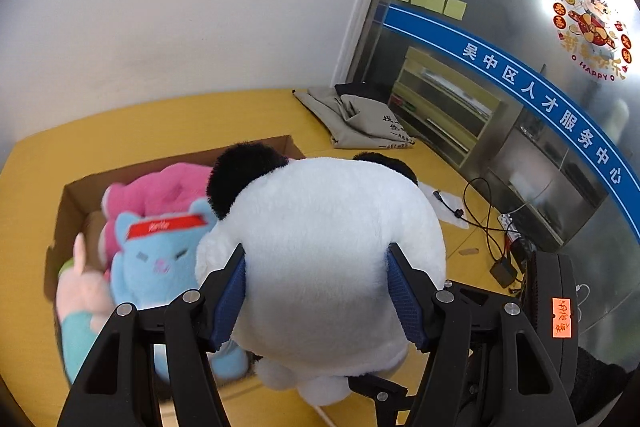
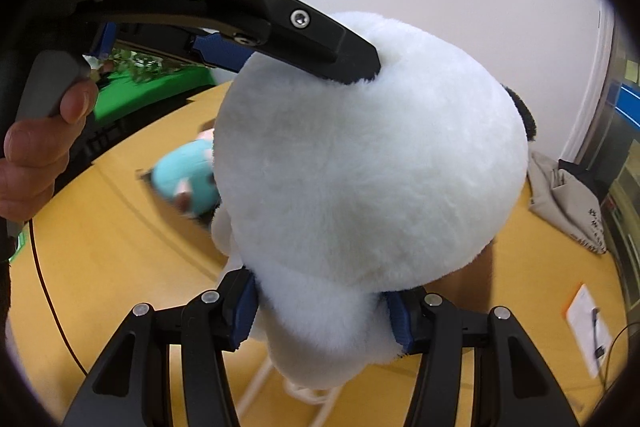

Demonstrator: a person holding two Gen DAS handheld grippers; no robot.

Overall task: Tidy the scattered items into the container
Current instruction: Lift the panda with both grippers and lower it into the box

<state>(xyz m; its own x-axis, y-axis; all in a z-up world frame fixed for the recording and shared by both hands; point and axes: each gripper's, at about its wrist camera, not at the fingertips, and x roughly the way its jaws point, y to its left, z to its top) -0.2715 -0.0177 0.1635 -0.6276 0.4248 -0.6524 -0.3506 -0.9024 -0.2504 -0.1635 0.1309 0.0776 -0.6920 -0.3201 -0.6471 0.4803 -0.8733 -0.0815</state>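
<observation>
Both wrist views look forward and down over the yellow worktop (image 1: pixel 168 123) at close range, sharing the white panda plush (image 1: pixel 320 259).

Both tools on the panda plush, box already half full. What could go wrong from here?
1. The big white panda plush is pinched by both the left tool and right tool; uneven release may drop it beside the open cardboard box.
2. The pink plush and blue cat plush already crowd the box, so the panda may sit proud or roll out.
</observation>
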